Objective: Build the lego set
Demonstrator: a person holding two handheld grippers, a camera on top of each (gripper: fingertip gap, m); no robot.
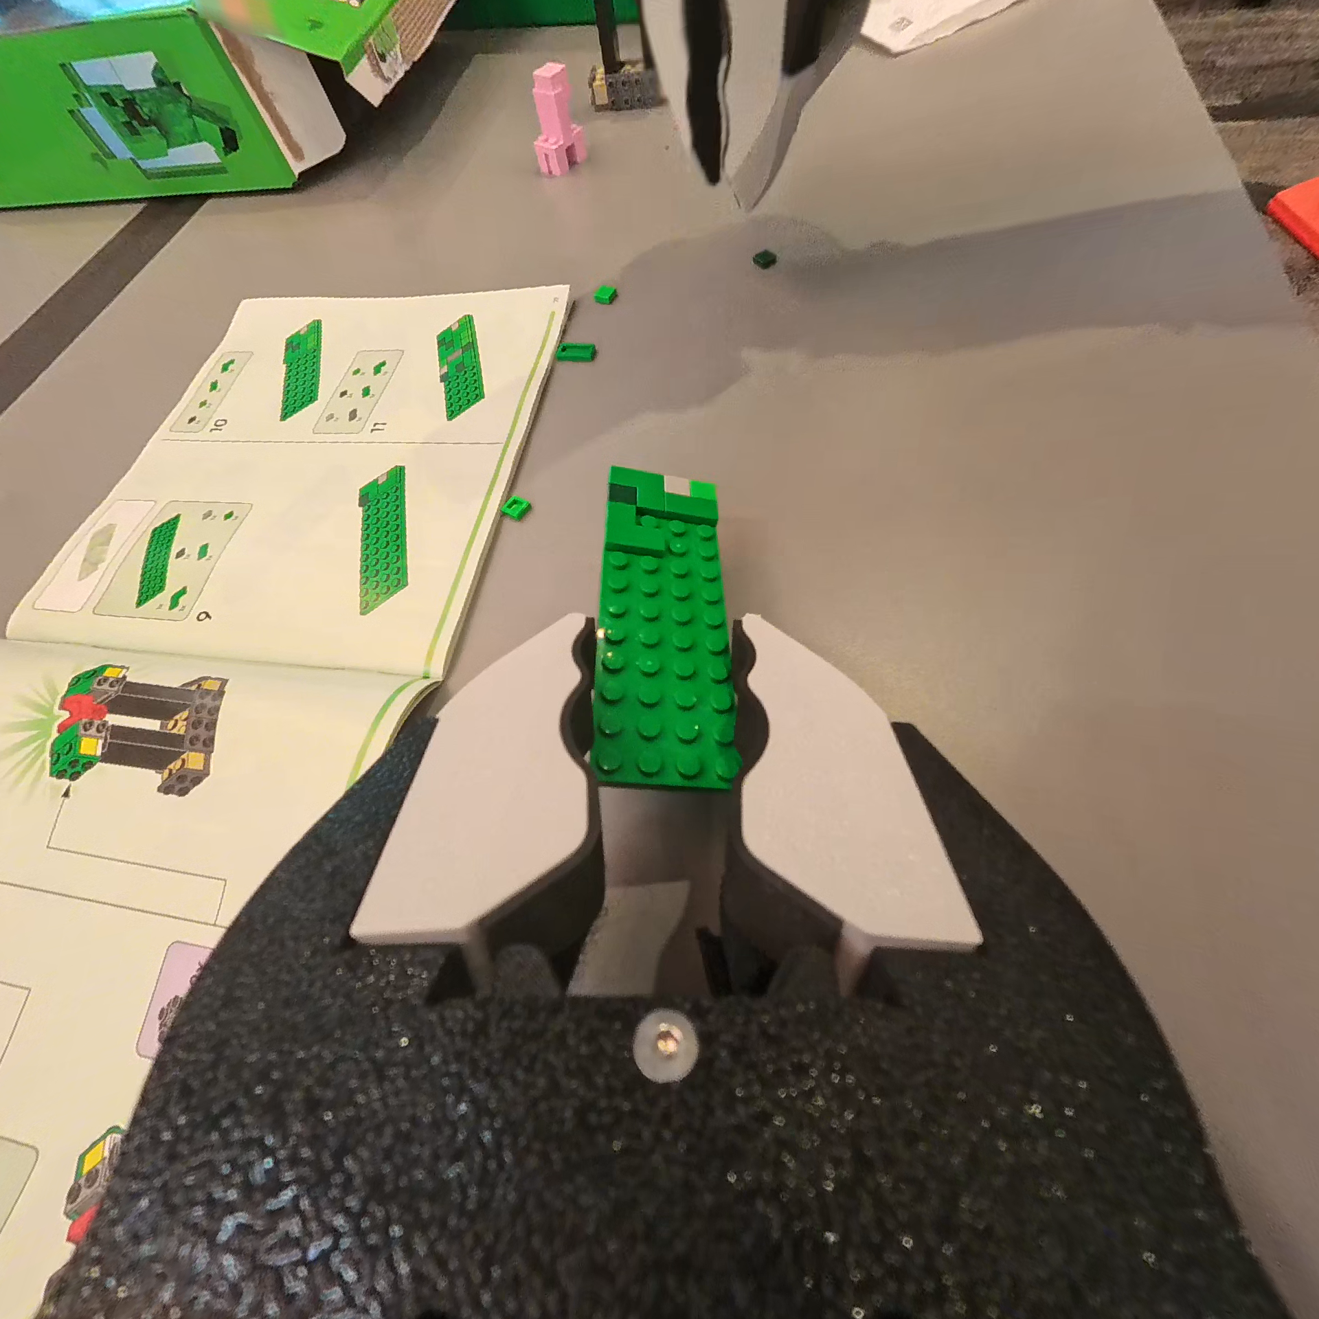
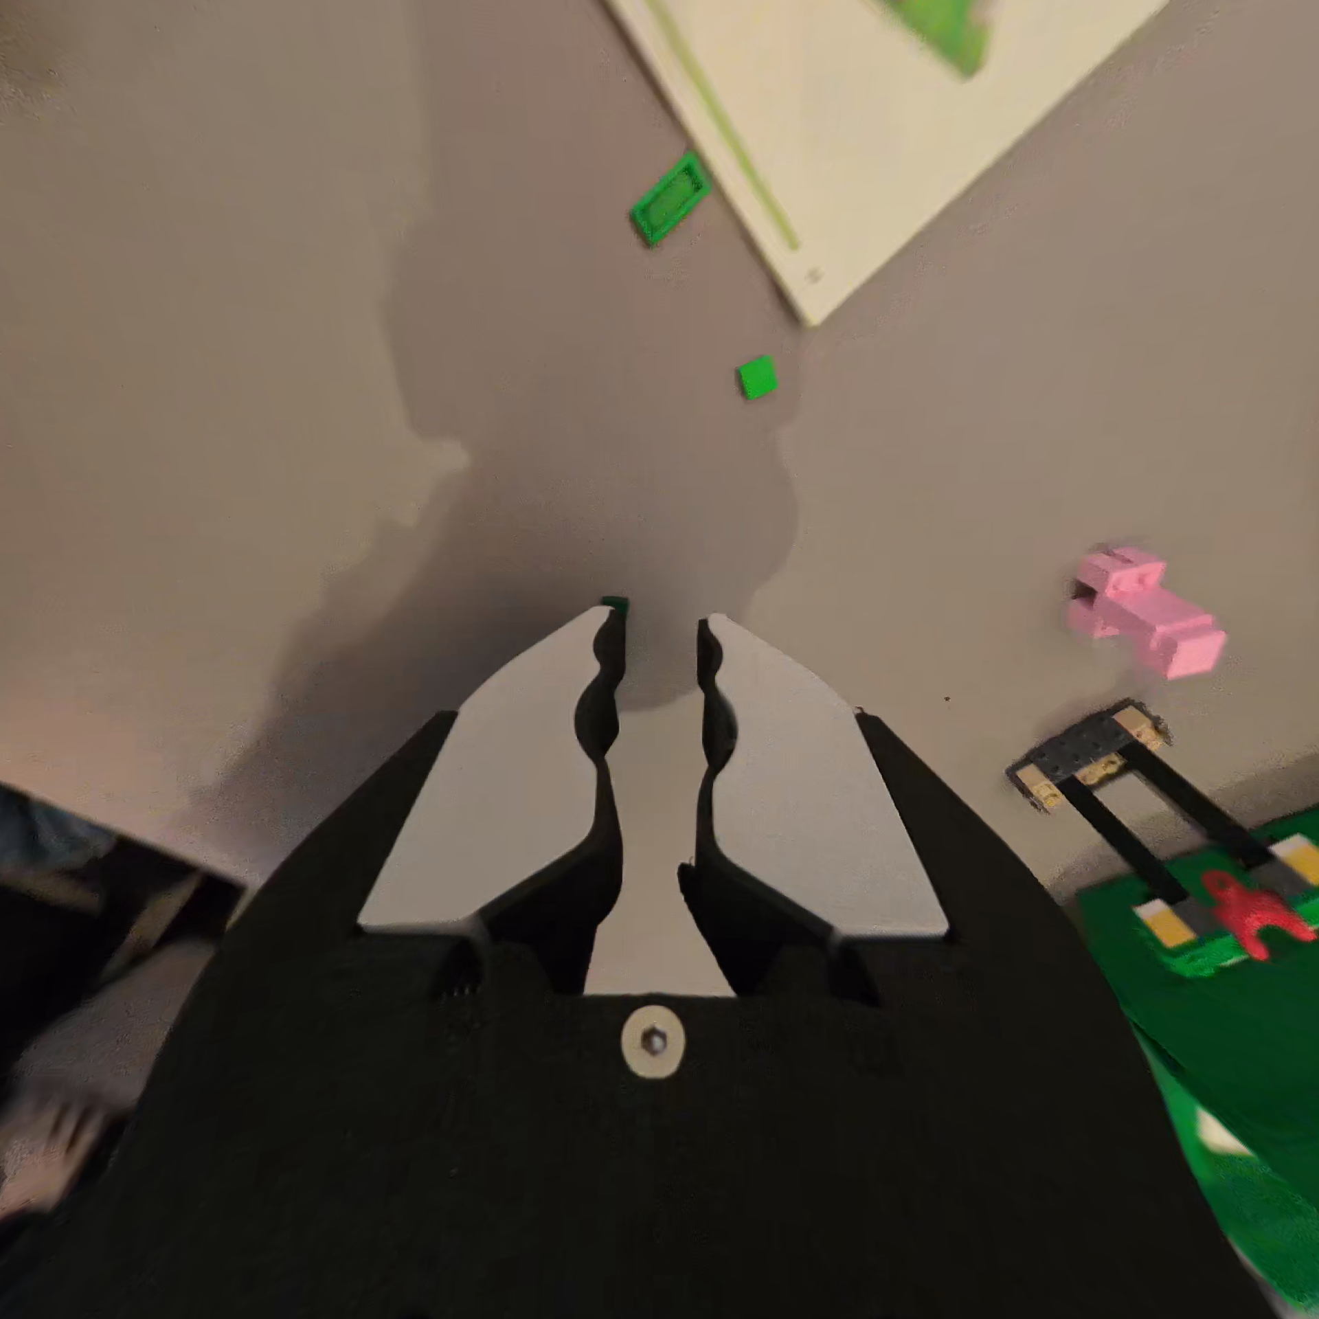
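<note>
Lying open at the left, the instruction booklet shows numbered steps beside the work. Left gripper clamps the green studded plate flat on the table. Right gripper, jaws parted and empty, hovers over a dark green tile, probably to collect it.

The left gripper lies low and points forward along the tabletop, its two grey fingers closed against the long sides of a green studded plate, which rests between them. The right gripper points steeply down at the tabletop, tips close above it. Its jaws stand a little apart with bare surface between them. A tiny dark green tile sits at the tip of its left finger; contact is unclear.
</note>
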